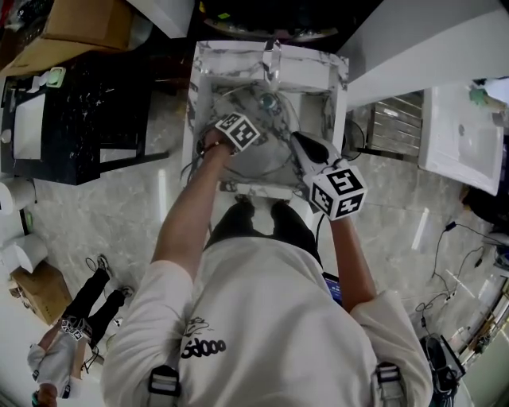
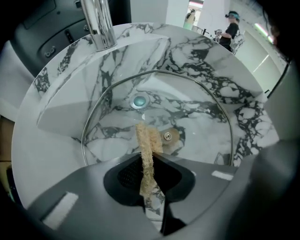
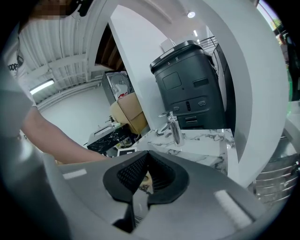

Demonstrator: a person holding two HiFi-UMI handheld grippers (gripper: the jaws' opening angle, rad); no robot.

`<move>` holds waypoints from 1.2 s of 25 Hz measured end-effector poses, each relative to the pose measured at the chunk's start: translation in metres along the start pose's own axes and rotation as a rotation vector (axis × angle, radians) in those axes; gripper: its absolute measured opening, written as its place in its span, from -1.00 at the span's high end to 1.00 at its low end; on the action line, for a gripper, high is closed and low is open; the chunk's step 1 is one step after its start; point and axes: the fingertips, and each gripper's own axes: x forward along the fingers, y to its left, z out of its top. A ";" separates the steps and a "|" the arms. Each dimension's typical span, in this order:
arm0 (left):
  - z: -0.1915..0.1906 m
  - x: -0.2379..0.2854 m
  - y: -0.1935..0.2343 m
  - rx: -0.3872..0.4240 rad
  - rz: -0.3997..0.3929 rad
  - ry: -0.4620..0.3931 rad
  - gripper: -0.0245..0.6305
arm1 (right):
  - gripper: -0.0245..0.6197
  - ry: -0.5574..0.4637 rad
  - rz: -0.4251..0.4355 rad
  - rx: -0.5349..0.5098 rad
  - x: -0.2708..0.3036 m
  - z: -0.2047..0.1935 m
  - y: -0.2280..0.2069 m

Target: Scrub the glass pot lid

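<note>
The glass pot lid point(image 1: 269, 157) stands tilted inside the marble sink point(image 1: 203, 87). In the left gripper view the glass lid point(image 2: 199, 122) fills the basin, its tan knob point(image 2: 171, 137) showing through the glass from the far side. My left gripper point(image 1: 237, 132) is down in the sink, and this left gripper point(image 2: 147, 161) is shut on a tan scrub pad point(image 2: 146, 140) pressed against the glass. My right gripper point(image 1: 301, 143) reaches in from the right. The right gripper point(image 3: 144, 180) is shut on a small tan piece, apparently the lid's knob.
A chrome faucet point(image 2: 98, 23) rises at the sink's back, and the drain point(image 2: 139, 101) lies under the lid. A black marbled table point(image 1: 79, 111) and cardboard box point(image 1: 87, 20) stand left, a white basin point(image 1: 461, 135) right. Another person point(image 1: 71, 334) is at lower left.
</note>
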 end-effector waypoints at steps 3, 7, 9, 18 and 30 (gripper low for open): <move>0.010 0.001 0.008 -0.016 0.011 -0.024 0.78 | 0.91 0.005 -0.005 0.006 0.002 0.001 -0.011; 0.023 0.000 0.017 -0.040 0.018 -0.063 0.78 | 0.91 0.007 -0.014 0.012 0.005 0.004 -0.023; 0.030 0.000 0.021 -0.039 0.024 -0.079 0.78 | 0.91 0.009 -0.017 0.015 0.005 0.005 -0.027; 0.067 0.003 0.013 0.075 0.021 -0.131 0.78 | 0.91 0.012 -0.049 0.031 -0.003 0.001 -0.043; 0.101 0.004 -0.041 0.294 -0.056 -0.191 0.78 | 0.91 0.007 -0.101 0.069 -0.021 -0.014 -0.049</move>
